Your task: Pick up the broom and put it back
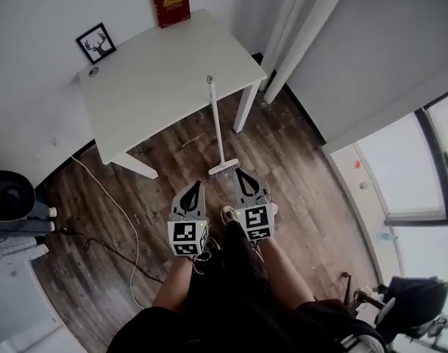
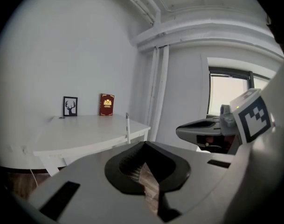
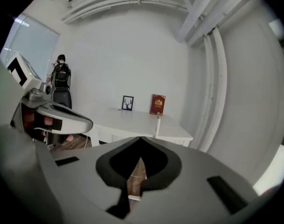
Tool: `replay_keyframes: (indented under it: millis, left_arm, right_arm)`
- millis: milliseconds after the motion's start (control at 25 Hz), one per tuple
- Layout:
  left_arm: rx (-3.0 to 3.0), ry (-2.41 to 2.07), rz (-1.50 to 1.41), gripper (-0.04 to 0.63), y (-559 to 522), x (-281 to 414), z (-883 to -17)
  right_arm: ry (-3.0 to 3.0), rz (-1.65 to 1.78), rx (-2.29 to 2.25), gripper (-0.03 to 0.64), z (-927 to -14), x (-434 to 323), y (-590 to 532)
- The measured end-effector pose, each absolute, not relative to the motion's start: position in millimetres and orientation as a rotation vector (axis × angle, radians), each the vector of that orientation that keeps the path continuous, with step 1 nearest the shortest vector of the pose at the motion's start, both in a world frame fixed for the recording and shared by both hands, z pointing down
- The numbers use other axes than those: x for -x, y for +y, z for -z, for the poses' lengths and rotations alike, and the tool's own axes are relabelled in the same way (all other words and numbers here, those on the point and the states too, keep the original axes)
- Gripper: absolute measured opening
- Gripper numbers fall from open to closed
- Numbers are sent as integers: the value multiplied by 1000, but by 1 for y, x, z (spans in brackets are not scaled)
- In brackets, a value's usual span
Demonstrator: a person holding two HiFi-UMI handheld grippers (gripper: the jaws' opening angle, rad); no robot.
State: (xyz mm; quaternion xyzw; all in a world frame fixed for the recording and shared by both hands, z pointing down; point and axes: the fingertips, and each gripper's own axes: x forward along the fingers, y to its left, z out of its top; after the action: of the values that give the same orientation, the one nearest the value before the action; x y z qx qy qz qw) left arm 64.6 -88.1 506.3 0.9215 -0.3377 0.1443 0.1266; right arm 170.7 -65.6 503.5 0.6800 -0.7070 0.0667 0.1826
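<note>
A white broom point(image 1: 216, 123) stands upright, its handle leaning on the front edge of the white table point(image 1: 157, 79) and its brush head point(image 1: 224, 169) on the wooden floor. My left gripper point(image 1: 195, 186) hangs just left of the brush head, and my right gripper point(image 1: 240, 173) just right of it, neither touching the broom. Both are shut with nothing between the jaws. The handle's top point(image 2: 128, 127) rises past the table edge beyond my left gripper point(image 2: 144, 143). The right gripper view shows the same handle top point(image 3: 157, 124) beyond my right gripper point(image 3: 141, 138).
A framed deer picture point(image 1: 96, 43) and a red book point(image 1: 170, 2) lean on the wall at the table's back. A white cable point(image 1: 124, 219) runs across the floor at left, near a round grey appliance point(image 1: 10, 197). Windows point(image 1: 407, 175) and a dark bag point(image 1: 415, 300) are at right.
</note>
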Motion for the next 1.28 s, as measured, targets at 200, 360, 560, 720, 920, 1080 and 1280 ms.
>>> replay_keyframes:
  millis: [200,360,560,720,920,1080,1280]
  left_arm:
    - [-2730,-946,-399,0,-76,-74,-498]
    - [-2767,-892,-346,1,-54,-83,-477]
    - [-2804,-824,-311,0,-38,-97,-466]
    - [-2826,-798,-279,0,-32,-106,-455]
    - [-2851,-769,-270,1,-26,-112,-445]
    - [-2852,-784,-244,1,-27,-108,-436]
    - [-2881,-794,-227,0,-34,-113,-425]
  right_arm:
    - [-1871,-99,-1951,21,-476,-165,-24]
    - [-1923,-141,-2035,21,-454,-169,-5]
    - [-1937,-134,-2087,21,-435,-171,5]
    - [-1949,-109,-2060,21,-428,-167,12]
    - [-1966,-91,-2073,21,-422,-166,14]
    - [-1984,-78,-2080,21,-413,-168,11]
    - [-1981,-46,-2101,21,-402,-178,6]
